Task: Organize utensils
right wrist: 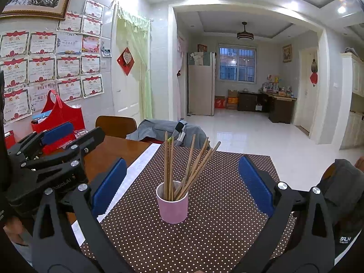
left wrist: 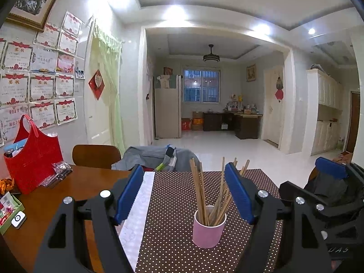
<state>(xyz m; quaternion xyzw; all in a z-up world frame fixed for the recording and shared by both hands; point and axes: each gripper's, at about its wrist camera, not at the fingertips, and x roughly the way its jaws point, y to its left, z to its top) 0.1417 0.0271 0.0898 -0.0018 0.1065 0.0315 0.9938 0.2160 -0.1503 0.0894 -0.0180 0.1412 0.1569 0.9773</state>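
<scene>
Cup: a pink cup [left wrist: 208, 227] stands upright on the dotted brown mat [left wrist: 177, 204], toward the mat's middle and well in from the table's edges.
Chopsticks: a bundle of wooden chopsticks [left wrist: 204, 193] stands in the cup, fanned out; some lean left, most lean right, tips well above the rim.
Left gripper: the left gripper [left wrist: 184, 193] is spread wide with nothing between its blue pads [left wrist: 127, 193]. The cup sits ahead of it, between the lines of its two fingers and nearer the right one; in this view the right pad overlaps the rightmost chopsticks, and contact cannot be told.
Right gripper: the right gripper [right wrist: 182, 186] is also spread wide and holds nothing. The cup stands ahead, about midway between its pads [right wrist: 109, 184], touching neither.
Grippers to each other: in the right wrist view the left one lies to the left, over the bare wood beside the mat.
Table: brown wood [left wrist: 75, 186]; the mat covers its right part, with a pale strip [left wrist: 138, 204] along the mat's left edge.
Far left corner: a red bag [left wrist: 34, 159] stands by the wall.
Far edge: a chair [left wrist: 95, 155] and grey cloth [left wrist: 150, 157].
</scene>
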